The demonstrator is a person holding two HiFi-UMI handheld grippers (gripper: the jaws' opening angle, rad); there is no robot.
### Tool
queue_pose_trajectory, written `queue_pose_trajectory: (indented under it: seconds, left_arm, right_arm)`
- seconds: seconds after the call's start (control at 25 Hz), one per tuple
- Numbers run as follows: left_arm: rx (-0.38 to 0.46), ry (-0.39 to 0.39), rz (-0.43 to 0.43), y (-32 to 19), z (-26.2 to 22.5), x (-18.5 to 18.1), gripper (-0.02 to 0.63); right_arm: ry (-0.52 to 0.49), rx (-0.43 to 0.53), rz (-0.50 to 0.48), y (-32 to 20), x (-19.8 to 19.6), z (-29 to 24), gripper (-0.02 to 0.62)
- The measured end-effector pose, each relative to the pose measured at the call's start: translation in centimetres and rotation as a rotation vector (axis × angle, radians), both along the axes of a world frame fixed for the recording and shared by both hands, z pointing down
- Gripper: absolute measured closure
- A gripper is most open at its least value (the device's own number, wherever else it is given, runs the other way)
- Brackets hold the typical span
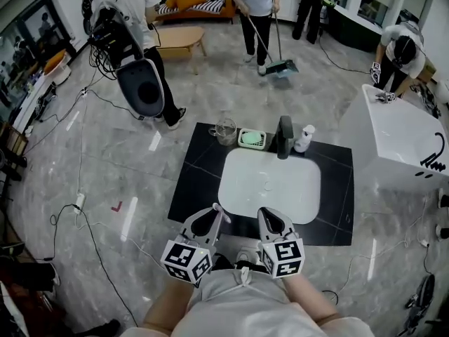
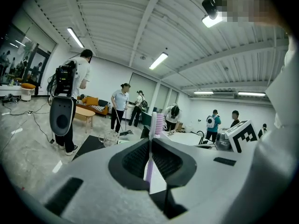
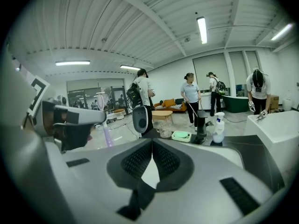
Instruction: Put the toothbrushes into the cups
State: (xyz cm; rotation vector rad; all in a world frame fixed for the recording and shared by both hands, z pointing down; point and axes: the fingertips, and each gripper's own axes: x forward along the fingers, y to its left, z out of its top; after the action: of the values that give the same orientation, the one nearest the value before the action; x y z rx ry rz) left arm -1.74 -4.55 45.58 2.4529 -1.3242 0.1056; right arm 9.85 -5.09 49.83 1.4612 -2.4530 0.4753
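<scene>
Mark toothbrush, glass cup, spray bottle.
toothbrush (image 2: 158, 125): left gripper view, on the bristle head.
glass cup (image 1: 226, 130): head view, on the clear wall.
spray bottle (image 1: 304, 140): head view, on the white body.

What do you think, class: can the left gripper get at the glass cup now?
Probably yes: the left gripper, shut on a toothbrush, faces the glass cup across the open basin; nothing stands between.

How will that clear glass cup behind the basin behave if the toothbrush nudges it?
The glass cup looks wide and squat, so probably it will not tip easily. It stands on the smooth dark countertop, so it may slide. Clear glass is likely fragile; lower the toothbrush gently.
</scene>
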Motion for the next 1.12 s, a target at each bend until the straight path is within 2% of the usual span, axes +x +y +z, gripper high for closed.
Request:
queue_pose_trajectory:
  seconds: [0.2, 0.52, 0.72, 0.92, 1.12]
  left_arm:
    - [-0.024, -0.023, 0.021, -3.3, 0.9, 1.0, 0.572]
    - [-0.048, 0.012, 0.08, -10.2, 1.6, 1.2, 0.572]
    - [-0.004, 0.019, 0.094, -16.1, 0.6, 0.5, 0.572]
    - [0.06, -0.026, 0.082, -22.1, 0.0, -0.3, 0.572]
    - [0.094, -0.036, 0.054, -27.1, 0.2, -1.0, 0.572]
  right_arm:
    - [-0.017, -0.018, 0.004, -2.9, 0.3, 0.5, 0.569]
    - [-0.006, -0.033, 0.064, -8.0, 0.5, 1.0, 0.568]
    - [0.007, -0.052, 0.09, -12.0, -0.2, 1.7, 0.568]
    - [0.015, -0.083, 0.118, -14.8, -0.5, 2.6, 0.568]
    - [0.017, -0.111, 0.146, -16.8, -0.2, 3.6, 0.569]
